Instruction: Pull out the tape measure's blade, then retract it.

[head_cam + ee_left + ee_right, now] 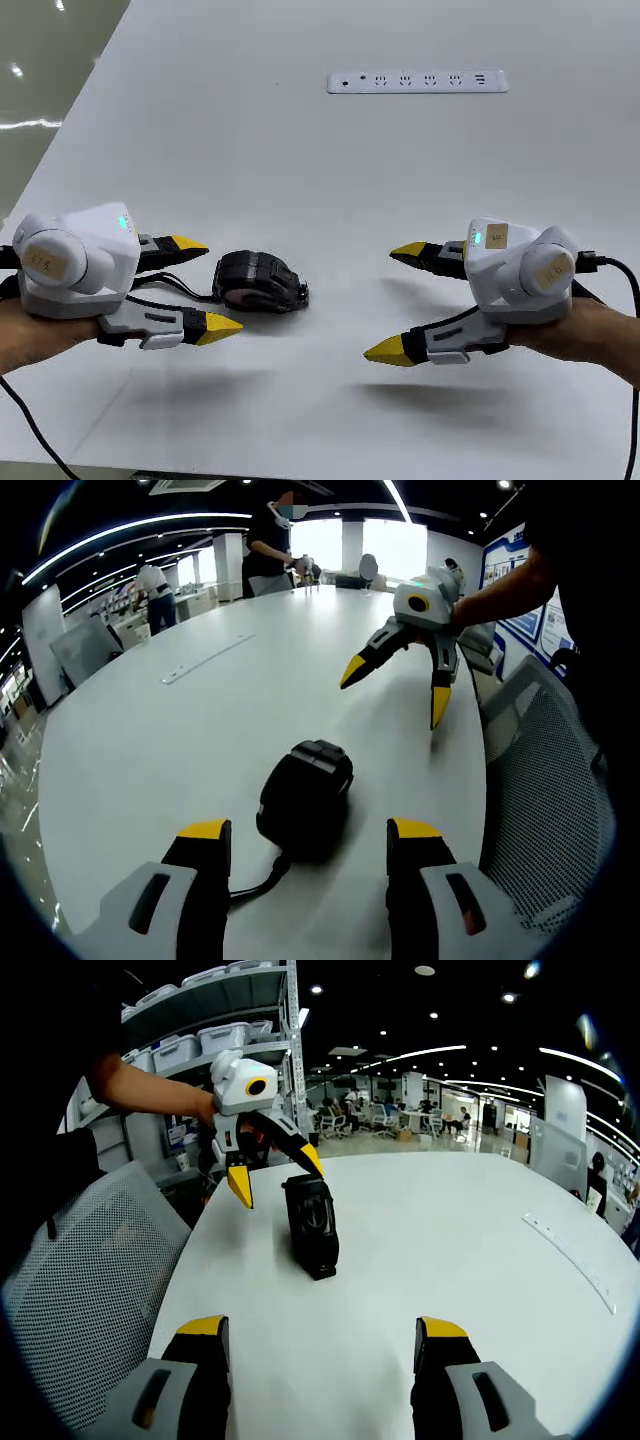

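On the white table (300, 150) the tape measure (258, 281) is lying just ahead of the left gripper (222, 285), no blade drawn out; pulling and retracting are both looking undone; left jaws are gaping wide, pointing inward; the right gripper (379, 302) is facing it, well apart, jaws likewise spread, holding nothing.

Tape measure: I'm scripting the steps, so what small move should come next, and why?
Probably ease the left tongs forward and close them on the tape measure. It lies on the table just ahead of those open tongs, unheld, and the right tongs, also open, sit well apart.
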Action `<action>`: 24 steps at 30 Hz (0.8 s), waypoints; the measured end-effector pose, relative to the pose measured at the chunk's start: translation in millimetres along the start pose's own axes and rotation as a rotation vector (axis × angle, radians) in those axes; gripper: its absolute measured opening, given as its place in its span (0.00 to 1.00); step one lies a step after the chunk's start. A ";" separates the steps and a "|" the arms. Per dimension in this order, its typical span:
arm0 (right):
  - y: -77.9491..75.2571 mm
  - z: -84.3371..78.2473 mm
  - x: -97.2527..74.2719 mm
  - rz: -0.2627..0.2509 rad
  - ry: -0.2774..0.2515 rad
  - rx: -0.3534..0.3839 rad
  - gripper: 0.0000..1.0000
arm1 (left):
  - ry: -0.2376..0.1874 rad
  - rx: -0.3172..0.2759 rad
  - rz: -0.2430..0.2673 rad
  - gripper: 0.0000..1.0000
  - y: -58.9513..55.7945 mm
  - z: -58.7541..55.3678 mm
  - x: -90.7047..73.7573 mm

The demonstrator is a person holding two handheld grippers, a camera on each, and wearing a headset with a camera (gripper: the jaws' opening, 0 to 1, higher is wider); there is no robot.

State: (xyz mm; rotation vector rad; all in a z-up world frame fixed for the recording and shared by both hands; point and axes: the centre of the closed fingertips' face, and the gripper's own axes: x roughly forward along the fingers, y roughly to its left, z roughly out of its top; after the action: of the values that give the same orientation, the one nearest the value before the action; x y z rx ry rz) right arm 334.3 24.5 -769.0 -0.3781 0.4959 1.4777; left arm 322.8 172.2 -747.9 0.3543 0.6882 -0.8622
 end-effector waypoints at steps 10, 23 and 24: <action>-4.9 9.7 12.1 0.044 -0.012 -0.050 0.62 | 0.059 0.057 -0.058 0.53 2.7 -6.4 7.2; -4.8 16.7 36.0 0.097 0.003 -0.114 0.44 | 0.089 0.103 -0.116 0.43 1.3 -0.8 14.1; -4.5 16.4 38.5 0.103 0.008 -0.120 0.42 | 0.093 0.106 -0.123 0.42 0.6 0.2 14.7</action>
State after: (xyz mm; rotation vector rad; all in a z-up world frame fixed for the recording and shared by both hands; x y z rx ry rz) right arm 341.1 65.5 -775.9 -0.4588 0.4391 1.6105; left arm 330.1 164.1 -757.8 0.4530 0.7579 -1.0062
